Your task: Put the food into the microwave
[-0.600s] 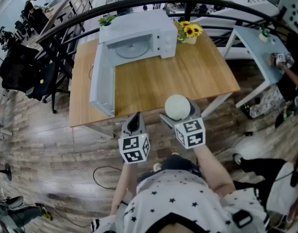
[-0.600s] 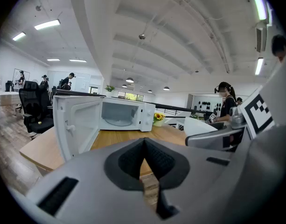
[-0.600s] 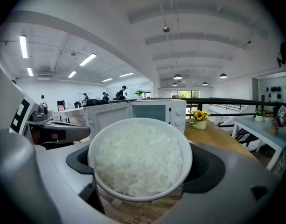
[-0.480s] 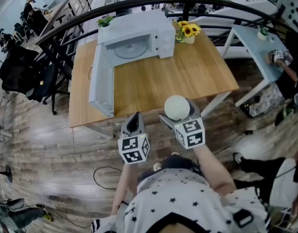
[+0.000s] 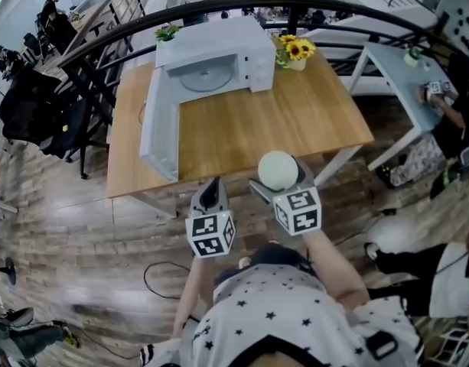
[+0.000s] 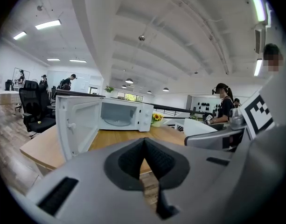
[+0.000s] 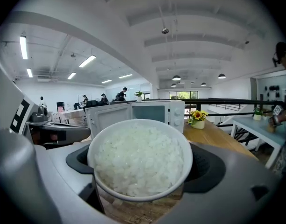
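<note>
movement: barely any since the earlier frame, both grippers hang at the same spot by the table's near edge, bowl no closer to the oven.
right gripper: jaws spread wide and clamped on the bowl of rice, pads pressed on its two sides.
bowl of rice: upright, heaped with white rice, carried in the air at the near right edge of the table, well apart from the microwave.
left gripper: clenched, jaws meeting tip to tip with nothing between them, just left of the right gripper, also off the table's near edge.
microwave: white, at the far side of the table, cavity showing with the glass turntable bare inside.
door: swung fully open toward the near left.
sunflowers: small pot just right of the microwave, at the far edge.
green plant: by the microwave's far left corner.
</note>
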Demonstrator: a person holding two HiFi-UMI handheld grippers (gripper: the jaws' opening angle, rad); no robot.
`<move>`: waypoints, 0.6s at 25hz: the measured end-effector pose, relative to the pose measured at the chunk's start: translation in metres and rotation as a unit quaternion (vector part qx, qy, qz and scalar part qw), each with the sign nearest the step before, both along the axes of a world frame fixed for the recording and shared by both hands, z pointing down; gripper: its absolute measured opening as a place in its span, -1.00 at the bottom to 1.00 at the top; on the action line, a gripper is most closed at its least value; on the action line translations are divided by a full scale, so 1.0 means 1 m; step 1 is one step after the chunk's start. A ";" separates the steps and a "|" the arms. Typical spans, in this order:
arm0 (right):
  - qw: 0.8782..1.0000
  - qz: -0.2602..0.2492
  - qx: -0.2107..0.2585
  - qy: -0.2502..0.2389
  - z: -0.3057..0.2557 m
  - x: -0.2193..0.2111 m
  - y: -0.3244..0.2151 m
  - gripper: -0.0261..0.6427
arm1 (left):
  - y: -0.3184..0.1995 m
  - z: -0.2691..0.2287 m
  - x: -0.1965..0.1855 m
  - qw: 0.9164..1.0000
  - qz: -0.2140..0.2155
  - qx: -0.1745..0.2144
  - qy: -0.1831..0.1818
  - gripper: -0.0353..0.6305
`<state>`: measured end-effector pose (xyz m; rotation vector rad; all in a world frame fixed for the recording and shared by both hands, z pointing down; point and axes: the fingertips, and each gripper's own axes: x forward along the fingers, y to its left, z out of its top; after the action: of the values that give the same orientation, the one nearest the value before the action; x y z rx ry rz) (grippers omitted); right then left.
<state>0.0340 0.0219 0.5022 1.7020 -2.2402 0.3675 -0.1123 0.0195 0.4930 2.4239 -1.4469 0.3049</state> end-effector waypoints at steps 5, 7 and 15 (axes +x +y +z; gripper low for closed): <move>1.000 0.002 -0.006 0.000 0.002 -0.003 -0.003 0.70 | -0.003 -0.001 -0.002 1.000 0.003 0.003 0.000 -0.88; 1.000 0.004 -0.004 0.000 0.001 -0.005 -0.005 0.70 | -0.004 -0.003 -0.005 1.000 0.005 0.005 0.000 -0.88; 1.000 0.006 -0.001 0.003 -0.001 -0.008 -0.011 0.70 | -0.009 -0.003 -0.008 1.000 0.011 0.000 0.001 -0.88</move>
<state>0.0263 0.0107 0.5011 1.7135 -2.2267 0.3658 -0.1203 0.0108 0.4902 2.4412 -1.4215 0.3068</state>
